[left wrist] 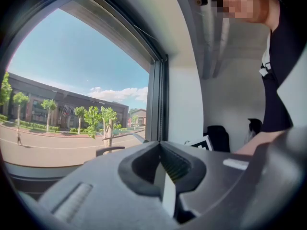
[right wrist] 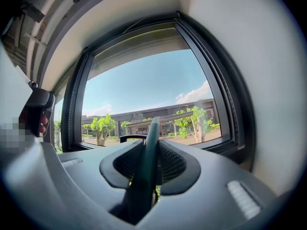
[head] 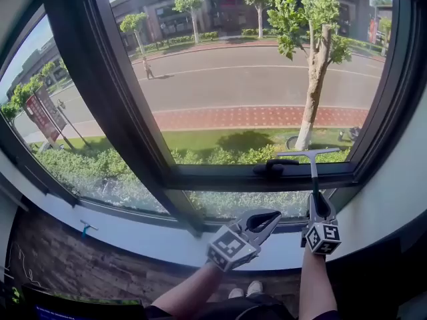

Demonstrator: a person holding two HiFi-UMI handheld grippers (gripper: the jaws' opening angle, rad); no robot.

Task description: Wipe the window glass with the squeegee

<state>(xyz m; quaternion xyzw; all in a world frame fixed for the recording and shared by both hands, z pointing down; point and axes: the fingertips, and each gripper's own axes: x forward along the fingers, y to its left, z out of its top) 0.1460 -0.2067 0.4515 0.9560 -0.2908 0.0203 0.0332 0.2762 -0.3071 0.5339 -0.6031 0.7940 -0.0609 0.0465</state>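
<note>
Your right tool (head: 317, 209) is clamping the dark handle of the grey T-shaped squeegee (head: 311, 165), holding it upright with its blade at the clear window glass's (head: 227, 79) lower right corner. Your left tool (head: 265, 219) is hovering beside it, jaws together and empty.

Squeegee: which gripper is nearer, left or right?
Right. The right gripper is shut on the squeegee handle; the left gripper sits shut to its left, not touching it.

My fingers (right wrist: 178, 166) are matt grey plastic, ribbed on their inner faces. The squeegee (right wrist: 147, 162) handle looks smooth, dark and faintly glossy. The window glass (head: 240, 79) is clear and shiny, its frame (head: 113, 105) matt and dark.
</note>
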